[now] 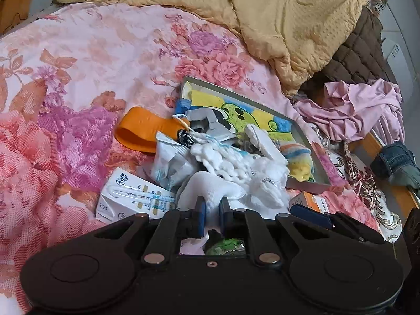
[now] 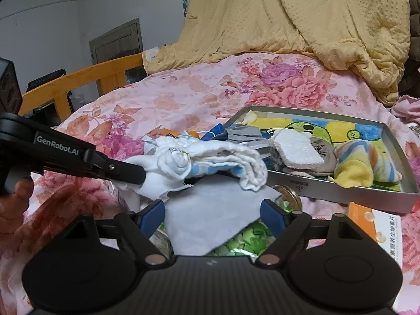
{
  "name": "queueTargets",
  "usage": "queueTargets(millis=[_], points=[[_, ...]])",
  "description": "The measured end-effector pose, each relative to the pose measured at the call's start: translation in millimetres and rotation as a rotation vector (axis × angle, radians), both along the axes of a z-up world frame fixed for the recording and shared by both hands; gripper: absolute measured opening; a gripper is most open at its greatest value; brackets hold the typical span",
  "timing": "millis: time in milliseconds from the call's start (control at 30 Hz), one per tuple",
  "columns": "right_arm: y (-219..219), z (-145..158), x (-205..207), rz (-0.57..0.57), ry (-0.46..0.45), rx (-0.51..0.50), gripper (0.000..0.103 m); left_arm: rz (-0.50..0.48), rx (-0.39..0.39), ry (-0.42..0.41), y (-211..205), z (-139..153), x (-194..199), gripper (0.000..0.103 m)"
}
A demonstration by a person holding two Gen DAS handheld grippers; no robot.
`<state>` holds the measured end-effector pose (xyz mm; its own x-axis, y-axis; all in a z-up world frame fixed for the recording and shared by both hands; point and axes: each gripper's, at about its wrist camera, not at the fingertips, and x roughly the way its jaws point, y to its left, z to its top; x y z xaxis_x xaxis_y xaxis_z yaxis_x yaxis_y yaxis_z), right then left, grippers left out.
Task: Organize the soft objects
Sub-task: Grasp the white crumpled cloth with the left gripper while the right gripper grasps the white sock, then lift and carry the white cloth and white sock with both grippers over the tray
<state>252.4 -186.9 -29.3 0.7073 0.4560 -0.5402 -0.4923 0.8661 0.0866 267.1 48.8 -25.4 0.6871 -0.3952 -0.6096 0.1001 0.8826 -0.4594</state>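
Note:
My left gripper is shut on a white sock at the near edge of a heap of small soft things on the flowered bedspread. From the right wrist view that left gripper comes in from the left, pinching the white sock. A fluffy white cloth is draped above it. My right gripper stands open, and a pale grey cloth lies between its fingers. A metal tray holds a striped yellow, blue and orange sock and a grey sock.
An orange curved item and a white carton lie left of the heap. An orange box sits by the tray's near corner. A yellow quilt, a pink garment and denim lie at the back and right. A wooden bed rail stands at the left.

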Motion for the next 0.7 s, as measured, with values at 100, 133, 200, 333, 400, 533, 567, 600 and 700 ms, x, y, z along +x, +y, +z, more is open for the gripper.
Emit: queueTargets(millis=[100, 133, 200, 333, 400, 533, 567, 600, 700], points=[[2.2, -1.3, 4.5, -0.005, 0.004, 0.007, 0.088, -0.003, 0.013, 0.004, -1.1, -1.5, 0.9, 0.011], [3.1, -1.4, 5.4, -0.008, 0.004, 0.003, 0.088, -0.005, 0.019, 0.002, -1.8, -2.0, 0.9, 0.011], [5.2, -1.2, 5.3, -0.009, -0.001, -0.01, 0.085, -0.008, 0.024, -0.003, -2.4, -2.2, 1.1, 0.011], [8.5, 1.3, 2.4, 0.007, -0.006, -0.018, 0.072, -0.003, 0.012, -0.006, -1.1, -2.1, 0.1, 0.011], [11.0, 2.8, 0.2, 0.012, -0.009, -0.023, 0.063, 0.002, 0.006, -0.006, 0.1, -1.3, -0.3, 0.011], [15.1, 6.3, -3.6, 0.018, -0.009, -0.037, 0.04, 0.008, 0.001, -0.012, 1.1, 1.9, -2.5, 0.011], [15.9, 7.0, -4.4, 0.016, -0.007, -0.04, 0.035, 0.007, 0.001, -0.014, 1.2, 2.7, -3.0, 0.011], [16.6, 7.8, -5.3, 0.016, -0.005, -0.042, 0.032, 0.006, 0.001, -0.017, 1.1, 3.7, -3.9, 0.011], [17.3, 9.9, -9.1, 0.011, 0.001, -0.051, 0.017, -0.004, 0.004, -0.022, -0.4, 6.3, -7.6, 0.011]])
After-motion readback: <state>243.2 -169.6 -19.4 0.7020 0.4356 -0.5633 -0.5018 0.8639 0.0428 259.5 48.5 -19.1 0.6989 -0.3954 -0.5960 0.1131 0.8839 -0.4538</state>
